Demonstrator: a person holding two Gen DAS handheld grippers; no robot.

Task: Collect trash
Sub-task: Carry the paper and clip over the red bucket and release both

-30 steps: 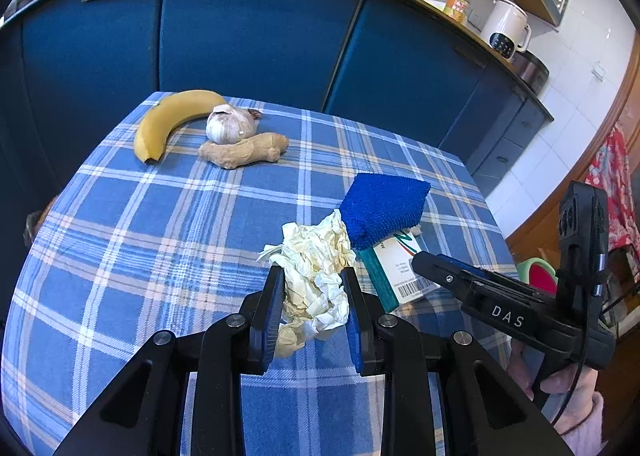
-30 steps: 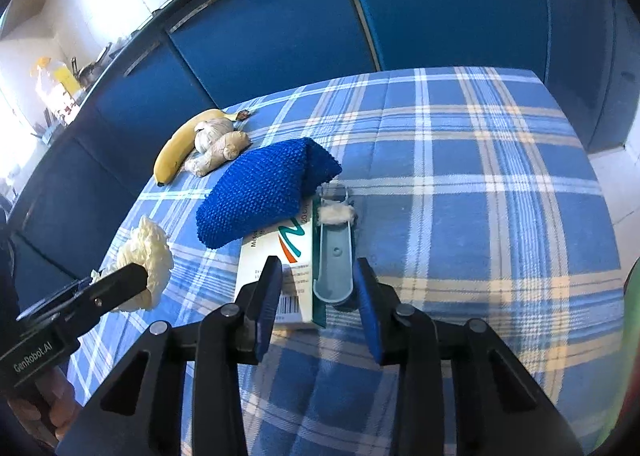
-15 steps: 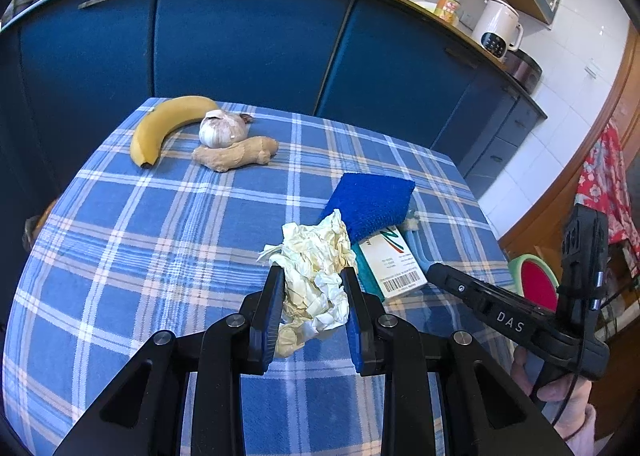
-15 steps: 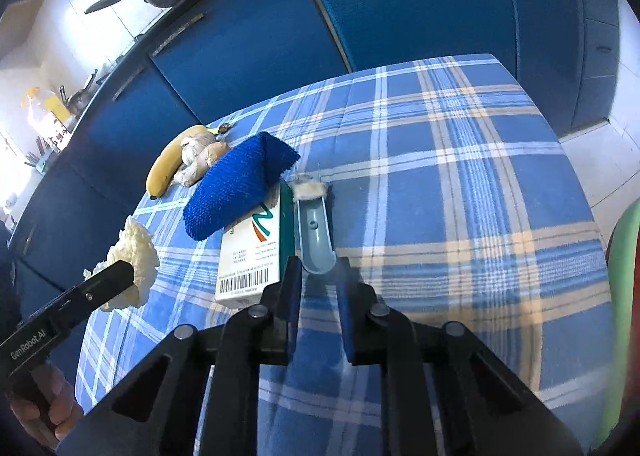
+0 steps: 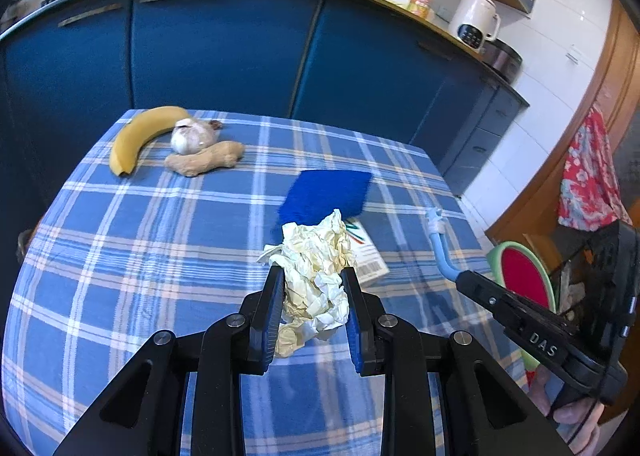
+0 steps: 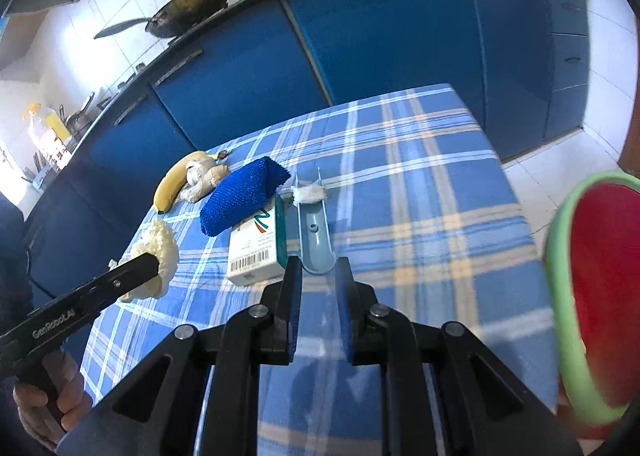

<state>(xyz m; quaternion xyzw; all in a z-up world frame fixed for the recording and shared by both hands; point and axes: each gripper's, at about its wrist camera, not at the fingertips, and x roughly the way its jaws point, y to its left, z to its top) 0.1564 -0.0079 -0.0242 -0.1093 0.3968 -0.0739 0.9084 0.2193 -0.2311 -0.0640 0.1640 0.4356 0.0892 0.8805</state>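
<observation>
My left gripper (image 5: 314, 282) is shut on a crumpled cream tissue wad (image 5: 314, 268) and holds it above the blue plaid tablecloth (image 5: 160, 236); the wad also shows in the right wrist view (image 6: 160, 246). My right gripper (image 6: 318, 268) is shut on the near end of a pale blue plastic scoop-like piece (image 6: 314, 234) with a white tuft (image 6: 308, 194) at its far end. In the left wrist view the blue piece (image 5: 438, 248) sticks out of the right gripper's tip, lifted off the cloth.
A white and green carton with a barcode (image 6: 256, 248) lies beside a blue knitted cloth (image 6: 242, 196). A banana (image 5: 136, 136), garlic bulb (image 5: 188, 138) and ginger root (image 5: 204, 164) lie at the far left. A red bin with a green rim (image 6: 600, 288) stands at the right, off the table.
My right gripper closed on the blue plastic piece and pulled it back and up, away from the carton. My left gripper kept hold of the tissue wad and rose slightly.
</observation>
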